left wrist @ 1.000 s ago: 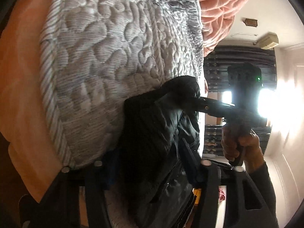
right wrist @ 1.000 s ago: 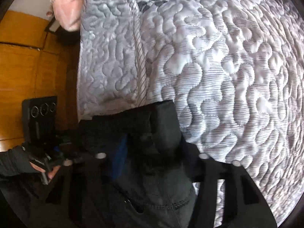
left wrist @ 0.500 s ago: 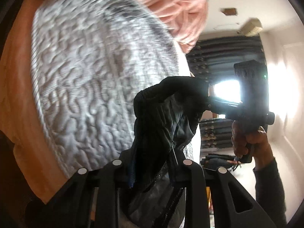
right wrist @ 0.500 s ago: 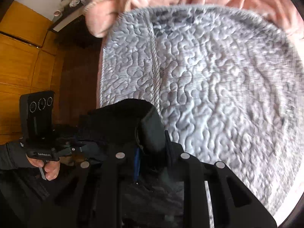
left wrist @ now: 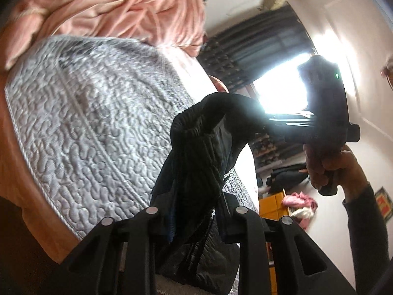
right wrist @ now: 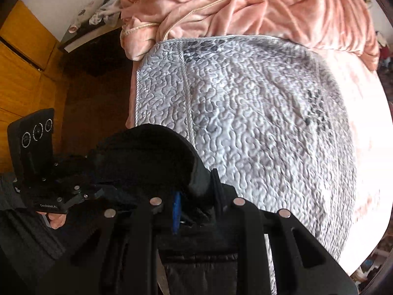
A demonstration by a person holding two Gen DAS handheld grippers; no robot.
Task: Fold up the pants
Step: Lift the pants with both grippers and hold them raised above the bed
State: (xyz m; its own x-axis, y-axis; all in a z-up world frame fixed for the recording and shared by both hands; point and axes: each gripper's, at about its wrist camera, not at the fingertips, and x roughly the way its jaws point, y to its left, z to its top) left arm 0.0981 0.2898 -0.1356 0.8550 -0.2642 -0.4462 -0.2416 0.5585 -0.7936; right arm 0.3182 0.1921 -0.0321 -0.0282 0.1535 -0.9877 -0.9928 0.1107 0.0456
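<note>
The black pants (left wrist: 196, 157) hang by their ribbed waistband above the bed. At the bottom of the left wrist view, my left gripper (left wrist: 196, 211) is shut on one part of the waistband, and the cloth droops below it. My right gripper (left wrist: 267, 123) grips the other end of the band, held by a hand (left wrist: 324, 167). In the right wrist view my right gripper (right wrist: 196, 200) is shut on a bunched fold of the pants (right wrist: 147, 157). My left gripper (right wrist: 95, 193) bites the band at the far left. The legs are hidden below.
A grey quilted cover (right wrist: 258, 123) lies over the bed underneath, with a crumpled pink blanket (right wrist: 245, 7) at its far end. A wooden wardrobe (right wrist: 22, 61) and dark floor (right wrist: 93, 103) lie to the left. A bright window (left wrist: 282, 93) and dark curtain (left wrist: 245, 49) stand beyond.
Both grippers have closed on the waistband and risen with it. The pants have come up off the quilt, and the bed now looks farther away.
</note>
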